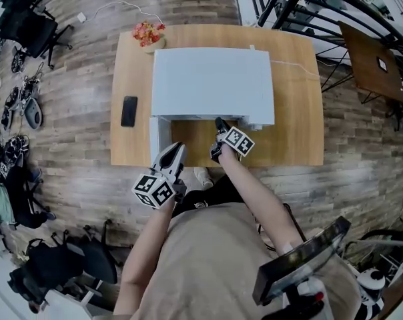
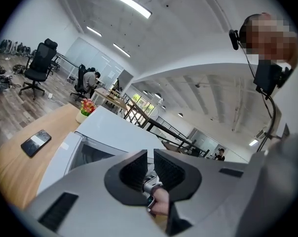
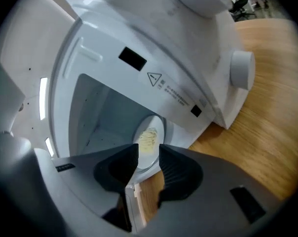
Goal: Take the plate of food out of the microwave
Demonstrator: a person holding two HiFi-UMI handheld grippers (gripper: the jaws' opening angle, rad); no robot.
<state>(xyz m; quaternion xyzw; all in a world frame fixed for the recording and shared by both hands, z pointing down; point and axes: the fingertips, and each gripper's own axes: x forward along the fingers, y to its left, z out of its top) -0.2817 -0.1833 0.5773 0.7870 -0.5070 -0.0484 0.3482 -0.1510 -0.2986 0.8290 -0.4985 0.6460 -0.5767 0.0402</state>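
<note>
Reading the head view first: the white microwave sits mid-table, its door swung out at its 7 o'clock. A phone lies at its 9 o'clock and flowers at 11. The right tongs are at the cavity mouth, at 6 o'clock. The left tongs hang just beside the open door. The plate can't be seen from here.

Left gripper view: the left tongs are a narrow slit apart and empty. Only the person's other wrist shows past the slit. The microwave top is at 11 o'clock.

Right gripper view: the right tongs are slightly apart and grip nothing. The plate with pale food lies on the cavity floor, dead ahead at 12 o'clock, not touched. The view is rolled against the oven.

Risks, my read:
- The gap looks tight for the rim. A miss would shove the plate deeper instead of straddling it.
- If that roll isn't squared off, a one-edge pinch tips the plate and the food slides.
- The jaws could clip the sill on the way in.
- The left tongs could nudge the door onto the right arm.
</note>
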